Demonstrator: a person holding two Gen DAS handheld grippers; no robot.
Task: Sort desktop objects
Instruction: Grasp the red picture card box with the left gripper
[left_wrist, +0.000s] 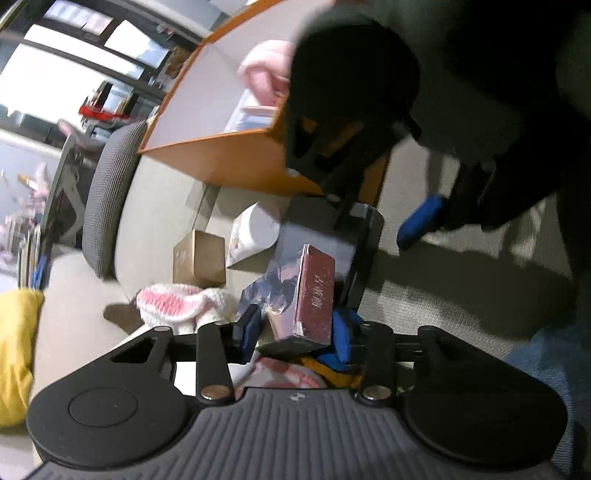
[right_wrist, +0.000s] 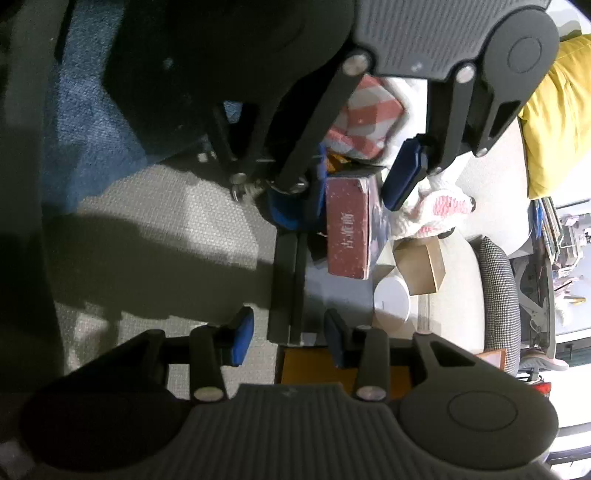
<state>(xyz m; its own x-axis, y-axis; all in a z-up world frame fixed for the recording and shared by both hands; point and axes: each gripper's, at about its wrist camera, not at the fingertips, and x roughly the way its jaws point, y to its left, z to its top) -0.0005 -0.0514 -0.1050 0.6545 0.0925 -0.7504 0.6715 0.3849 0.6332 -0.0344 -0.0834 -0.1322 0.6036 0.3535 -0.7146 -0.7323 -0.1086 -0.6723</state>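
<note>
A yellow cushion (left_wrist: 16, 354) lies far left, then a grey chair (left_wrist: 110, 206), a pink and white knitted thing (left_wrist: 173, 304), a brown box (left_wrist: 199, 258) and a white cup (left_wrist: 255, 232). The left gripper (left_wrist: 295, 332) has its blue pads spread around a red book (left_wrist: 314, 295); whether they press it is unclear. Beyond, the right gripper (right_wrist: 288, 336) hangs open, straddling a dark bookend (right_wrist: 290, 288). An orange board (left_wrist: 236, 158) looms behind.
</note>
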